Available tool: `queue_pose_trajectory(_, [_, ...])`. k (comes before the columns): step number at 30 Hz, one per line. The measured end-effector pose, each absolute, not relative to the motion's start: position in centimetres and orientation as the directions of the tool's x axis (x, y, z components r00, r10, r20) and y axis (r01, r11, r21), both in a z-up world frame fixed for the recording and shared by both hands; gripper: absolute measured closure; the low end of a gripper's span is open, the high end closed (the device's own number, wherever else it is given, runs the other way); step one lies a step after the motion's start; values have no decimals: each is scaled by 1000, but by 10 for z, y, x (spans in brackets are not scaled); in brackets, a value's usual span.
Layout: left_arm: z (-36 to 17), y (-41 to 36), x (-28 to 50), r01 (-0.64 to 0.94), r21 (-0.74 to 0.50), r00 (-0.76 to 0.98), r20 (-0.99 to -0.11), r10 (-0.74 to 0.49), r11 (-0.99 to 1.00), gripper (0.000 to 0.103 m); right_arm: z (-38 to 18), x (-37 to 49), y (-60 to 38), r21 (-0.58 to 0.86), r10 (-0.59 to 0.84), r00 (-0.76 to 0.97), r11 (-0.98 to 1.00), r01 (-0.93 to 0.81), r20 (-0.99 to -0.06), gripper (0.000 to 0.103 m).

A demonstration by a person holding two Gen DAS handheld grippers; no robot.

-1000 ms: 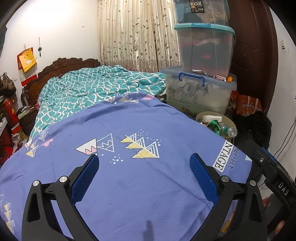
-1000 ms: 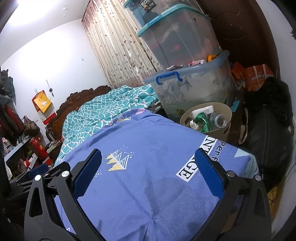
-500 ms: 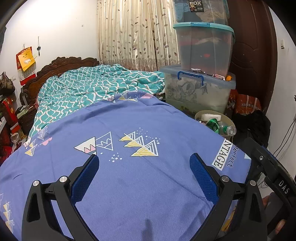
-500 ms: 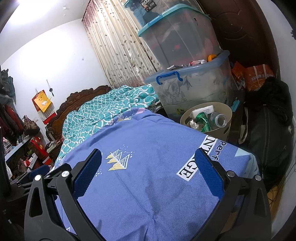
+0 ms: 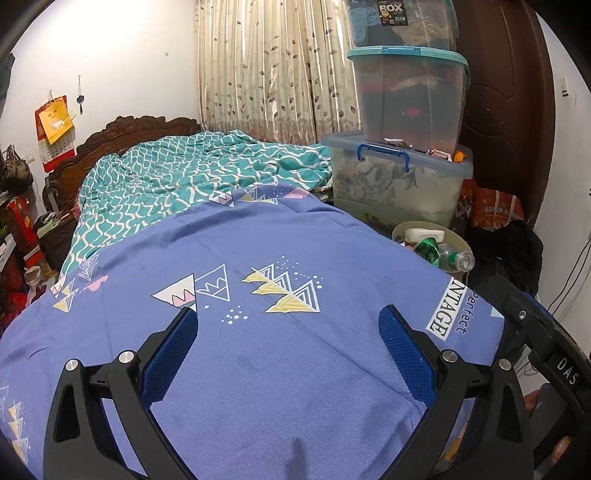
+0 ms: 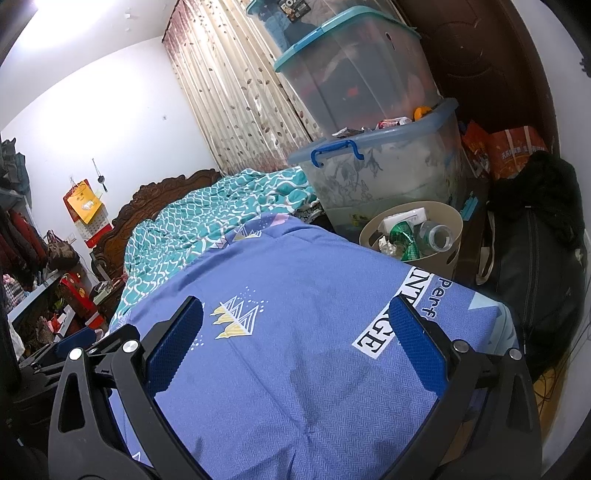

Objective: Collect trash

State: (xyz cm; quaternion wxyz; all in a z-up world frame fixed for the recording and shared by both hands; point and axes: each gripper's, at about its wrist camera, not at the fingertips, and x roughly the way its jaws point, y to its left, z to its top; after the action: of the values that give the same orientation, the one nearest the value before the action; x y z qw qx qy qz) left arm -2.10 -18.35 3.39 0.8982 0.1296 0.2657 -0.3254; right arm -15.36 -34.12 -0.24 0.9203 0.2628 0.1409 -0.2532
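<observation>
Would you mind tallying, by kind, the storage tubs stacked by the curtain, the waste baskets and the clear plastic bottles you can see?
Storage tubs: 3, stacked: blue-lidded bottom tub, teal-lidded middle tub, top tub
Waste basket: 1
Clear plastic bottle: 1, lying in the basket
Total: 5

L claw (image 5: 288, 325) & R claw (image 6: 295, 317), both wide apart, empty.
</observation>
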Motion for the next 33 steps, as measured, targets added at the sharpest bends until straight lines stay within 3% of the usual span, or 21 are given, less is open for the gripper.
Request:
queue_pose_trajectory(20, [28, -179, -11, 572, 107, 701, -579, -417, 813, 9, -4, -157, -338, 413, -392, 831, 732, 542, -394, 4])
queue_pose_trajectory(33, [16, -183, -1, 571, 109, 661, -648, -377, 814, 9, -9, -155, -343, 426, -377, 819, 716, 554, -432, 4])
